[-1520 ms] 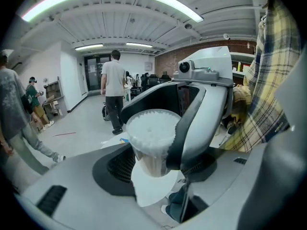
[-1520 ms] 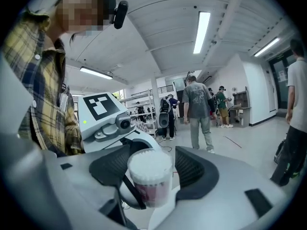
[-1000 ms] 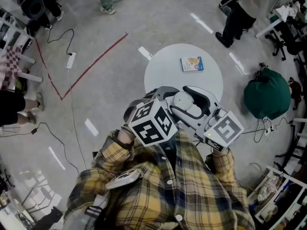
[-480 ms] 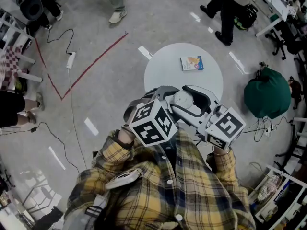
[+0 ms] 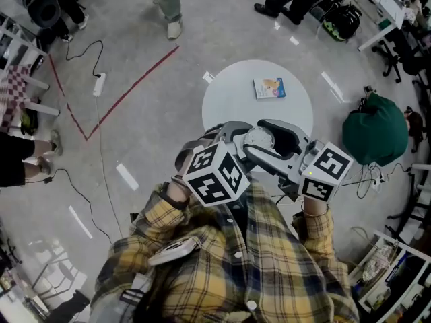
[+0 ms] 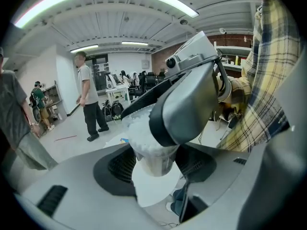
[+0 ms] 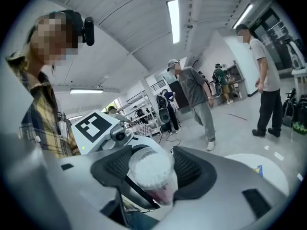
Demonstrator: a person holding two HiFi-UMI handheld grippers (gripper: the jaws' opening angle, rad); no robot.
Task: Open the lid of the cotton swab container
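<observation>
Head view: person in a yellow plaid shirt holds both tools up at chest level, above the near edge of a round white table. The left gripper and right gripper meet nose to nose. The cotton swab container sits between them, off the table, its round pale end facing up. A small blue box lies on the far half of the table, well apart from the tools. There is a green bag on the floor to the right of the table, and a red tape line and a power strip on the floor to the left.

Left gripper view: the jaws stand wide, with the ribbed pads pinching the lower end of the clear container from both sides. The container is upright, slightly tilted, and packed with white swabs. The right tool's grey jaw wraps its upper part and hides the top. A bystander in a light tee stands in the background.

Right gripper view: the jaws stand wide but are clamped on the container's top end, a pad on each side. The swab tips show through the clear round face, and the lower part looks pinkish. I cannot make out the lid seam. The left tool's marker cube is just behind the container. Two people are on the floor beyond.
</observation>
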